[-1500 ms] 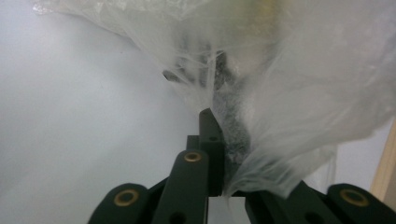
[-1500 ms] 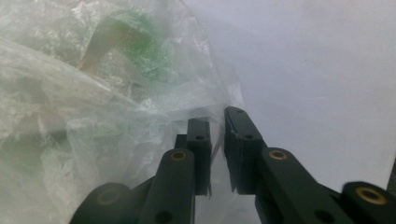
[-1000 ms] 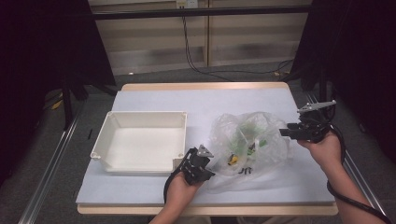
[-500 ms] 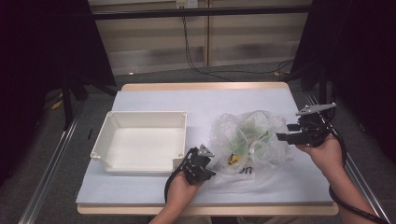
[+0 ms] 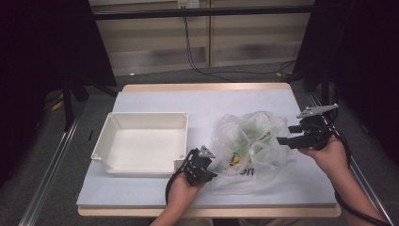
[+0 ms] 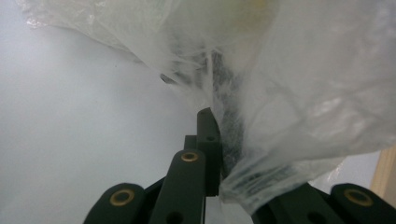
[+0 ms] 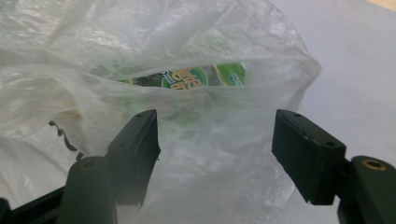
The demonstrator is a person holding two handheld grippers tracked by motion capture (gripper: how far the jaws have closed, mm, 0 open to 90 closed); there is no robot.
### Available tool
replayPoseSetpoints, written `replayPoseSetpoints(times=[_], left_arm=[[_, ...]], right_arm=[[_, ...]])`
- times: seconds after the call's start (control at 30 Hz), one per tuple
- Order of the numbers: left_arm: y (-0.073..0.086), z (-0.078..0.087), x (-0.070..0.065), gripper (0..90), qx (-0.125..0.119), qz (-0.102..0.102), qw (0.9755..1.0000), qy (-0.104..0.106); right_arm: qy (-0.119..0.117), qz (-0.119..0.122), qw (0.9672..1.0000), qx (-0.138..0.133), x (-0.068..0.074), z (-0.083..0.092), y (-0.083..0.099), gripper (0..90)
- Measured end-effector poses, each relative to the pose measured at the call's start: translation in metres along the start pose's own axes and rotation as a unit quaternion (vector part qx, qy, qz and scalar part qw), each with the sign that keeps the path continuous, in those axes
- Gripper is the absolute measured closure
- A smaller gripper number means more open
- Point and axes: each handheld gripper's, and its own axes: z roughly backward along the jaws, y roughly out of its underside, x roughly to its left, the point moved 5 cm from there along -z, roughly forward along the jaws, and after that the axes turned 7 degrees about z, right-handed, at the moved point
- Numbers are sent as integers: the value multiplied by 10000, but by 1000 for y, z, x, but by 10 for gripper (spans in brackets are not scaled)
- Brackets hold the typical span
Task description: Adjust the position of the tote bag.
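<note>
A clear plastic bag (image 5: 251,141) lies crumpled on the white table, right of centre, with green-labelled packets (image 7: 184,78) inside. My left gripper (image 5: 211,173) is at the bag's near left corner, shut on a fold of the film (image 6: 243,154). My right gripper (image 5: 284,135) is at the bag's right side. Its jaws have just been opening and now stand wide apart. The bag's rim (image 7: 215,93) bulges between them, and the pads do not press on it.
A white rectangular tray (image 5: 141,117) with nothing in it sits left of the bag, close to my left hand. The table's front edge (image 5: 211,211) runs just below both forearms. Dark stands and cables surround the table.
The right gripper's jaws have spread wider at the bag's right side. The left gripper and the tray have stayed put.
</note>
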Motion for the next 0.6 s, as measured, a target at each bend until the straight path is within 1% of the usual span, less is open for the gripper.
replayPoseSetpoints(times=[0.03, 0.07, 0.1, 0.13, 0.17, 0.2, 0.27, 0.3, 0.33, 0.37, 0.4, 0.43, 0.47, 0.5, 0.53, 0.57, 0.6], left_arm=[[0, 1, 0, 869, 65, -33, 10000, -20], [0, 1, 0, 869, 59, -45, 10000, -19], [0, 1, 0, 869, 29, -25, 10000, -14], [0, 1, 1, 869, 96, -124, 9999, -23], [0, 1, 1, 869, 112, -125, 9999, -29], [-1, 0, 0, 869, 17, -2, 10000, -18], [0, 0, 0, 868, 55, -27, 10000, -5], [-1, 1, 0, 868, 64, -30, 10000, -21], [-1, 0, 0, 869, 10, 18, 10000, -7], [-1, 0, 0, 869, 8, 14, 10000, -6], [-1, 0, -1, 868, 1, 19, 10000, -5], [-1, 0, 0, 868, 12, 16, 10000, 2], [-1, 0, -1, 868, -12, 60, 10000, 4], [-1, 1, 0, 868, 44, 17, 10000, -8], [-1, 0, -1, 868, -34, 93, 9999, 18], [-1, 1, 0, 869, 2, -2, 10000, 32], [-1, 2, 1, 869, 55, -71, 10000, 4]], right_arm=[[18, 8, 10000, 13, 0, 2, 0, 318], [4, 56, 10000, -31, 1, 4, -1, 317], [41, 57, 10000, -13, 1, 6, -1, 317], [-23, 88, 9999, -44, 2, 8, -3, 321], [-51, 112, 9999, -84, 3, 9, -4, 322], [-32, 178, 9998, -113, 4, 10, -5, 320], [7, 167, 9998, -126, 5, 11, -8, 307], [-23, 144, 9998, -165, 6, 11, -9, 306], [-31, 154, 9997, -169, 6, 11, -10, 307], [-54, 135, 9997, -197, 7, 10, -11, 309], [-99, 144, 9997, -193, 8, 9, -12, 314], [-90, 171, 9996, -181, 9, 8, -14, 317], [-109, 194, 9996, -200, 10, 7, -15, 324], [-169, 218, 9994, -207, 12, 5, -17, 336], [-191, 245, 9993, -207, 13, 3, -19, 346], [-208, 261, 9993, -177, 15, 1, -21, 360], [-251, 321, 9990, -186, 17, -2, -22, 369]])
